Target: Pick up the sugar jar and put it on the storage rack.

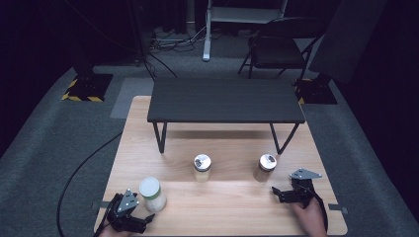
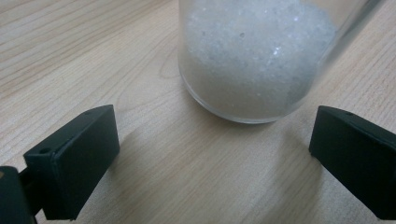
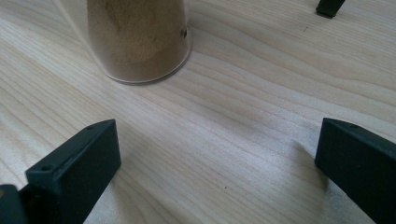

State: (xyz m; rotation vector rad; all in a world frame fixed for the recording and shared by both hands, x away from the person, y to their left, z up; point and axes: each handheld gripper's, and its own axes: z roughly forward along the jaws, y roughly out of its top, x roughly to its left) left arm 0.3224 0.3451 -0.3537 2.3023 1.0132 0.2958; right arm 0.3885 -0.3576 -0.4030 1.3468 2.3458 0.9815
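At the lower left of the high view I hold my left gripper [image 1: 146,217], jaws spread wide with nothing between them. Just beyond its tips, touching neither, stands the white-lidded jar [image 1: 152,194], upright, its long axis vertical and its lid facing up. In the left gripper view the jar [image 2: 254,60] takes the top centre of the frame, ahead of the jaws that rise from the two bottom corners; white grains show through the clear wall, and its round base sits flat on the wooden table [image 2: 93,51].

At the lower right of the high view my right gripper [image 1: 274,192] is also released, jaws apart and empty, pointing toward the frame's left. Near it, up and to the left, stands the jar of brown powder [image 1: 266,168], upright with its silver lid up. In the right gripper view that jar [image 3: 137,39] sits at the upper left, off to one side of the gap between the jaws and well clear of them.

Farther up, in the middle of the high view, a third jar [image 1: 202,168] stands upright between the other two. Beyond it a black shelf [image 1: 225,101] on thin legs spans the table's far half.
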